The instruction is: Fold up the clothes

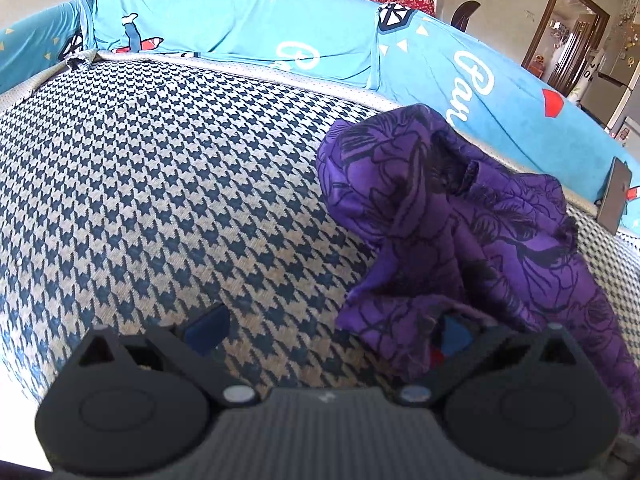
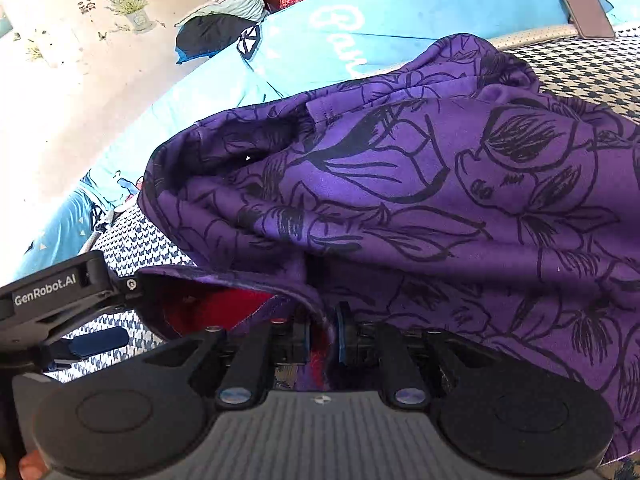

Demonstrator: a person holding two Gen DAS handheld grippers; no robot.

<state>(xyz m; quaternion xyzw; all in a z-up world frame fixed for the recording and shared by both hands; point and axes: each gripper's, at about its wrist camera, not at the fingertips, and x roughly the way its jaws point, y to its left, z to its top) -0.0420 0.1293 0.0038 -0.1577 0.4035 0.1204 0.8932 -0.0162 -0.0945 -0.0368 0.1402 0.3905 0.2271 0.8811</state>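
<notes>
- Purple floral-print fabric garment (image 1: 472, 216) lies bunched in a raised heap on the navy-and-cream houndstooth woven seat cover (image 1: 168, 184), toward the right of the left wrist view and close under the blue printed cushion backrest (image 1: 248, 28).
- Fold state: rumpled, no flat panel or straight crease visible; which part is hem, sleeve or collar cannot be made out from these views.
- Right gripper (image 2: 322, 340): blue-padded fingers drawn nearly together with a purple edge running between them; judged to be pinching the garment's near edge, though cloth hides the tips, so the hold is probable rather than confirmed.
- Left gripper (image 1: 332, 332): fingers spread wide. Its right finger sits under or against the garment's lower edge; its left finger stands over bare houndstooth.
- Governing relation: the heap lies ahead and to the right of the left gripper, and directly ahead of and draped over the right one. Its long run trends from the backrest down toward the grippers. The right gripper is the nearer.
- Open room: a broad stretch of bare seat cover extends left of the heap, fit for spreading the cloth.
- Edges: the backrest closes the far side; a flat dark grey rectangular device (image 1: 614, 196) leans there just beyond the garment.
</notes>
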